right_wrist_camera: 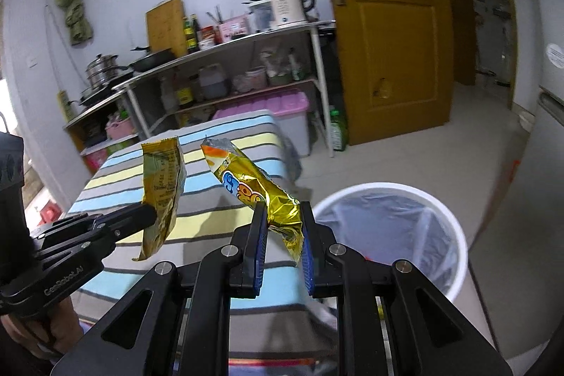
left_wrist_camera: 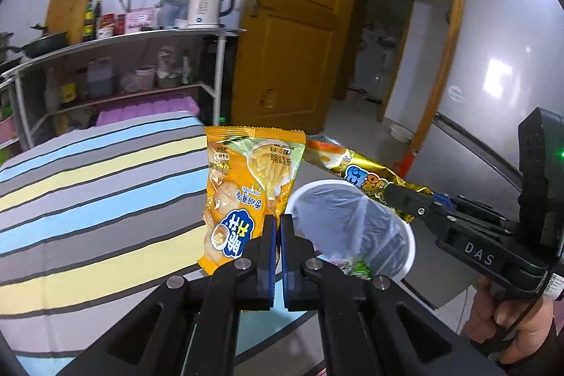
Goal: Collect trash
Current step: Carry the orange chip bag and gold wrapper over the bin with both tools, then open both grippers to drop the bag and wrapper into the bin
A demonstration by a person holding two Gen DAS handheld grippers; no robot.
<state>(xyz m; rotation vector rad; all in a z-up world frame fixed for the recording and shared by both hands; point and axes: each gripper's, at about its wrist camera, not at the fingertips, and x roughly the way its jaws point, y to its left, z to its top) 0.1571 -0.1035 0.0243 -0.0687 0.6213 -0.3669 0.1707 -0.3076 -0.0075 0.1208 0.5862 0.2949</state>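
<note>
My left gripper (left_wrist_camera: 278, 221) is shut on the lower edge of an orange snack wrapper (left_wrist_camera: 246, 185), which stands up above the fingers. From the right wrist view the same wrapper (right_wrist_camera: 164, 189) hangs over the striped table, pinched by the left gripper (right_wrist_camera: 151, 217). My right gripper (right_wrist_camera: 282, 217) is shut on a crinkled gold snack wrapper (right_wrist_camera: 261, 192); in the left wrist view it (left_wrist_camera: 391, 192) holds that gold wrapper (left_wrist_camera: 356, 171) over the bin's rim. The white trash bin (left_wrist_camera: 405, 238), lined with a clear bag, stands on the floor beside the table and shows again as the bin (right_wrist_camera: 454, 235) at the right.
A table with a striped cloth (left_wrist_camera: 88, 199) lies left of the bin. Behind it a metal shelf unit (right_wrist_camera: 218, 59) carries a kettle (right_wrist_camera: 289, 6), bottles and pans. An orange door (right_wrist_camera: 391, 34) stands open, and a grey fridge (left_wrist_camera: 511, 41) rises at the right. A hand (left_wrist_camera: 511, 319) grips the right tool.
</note>
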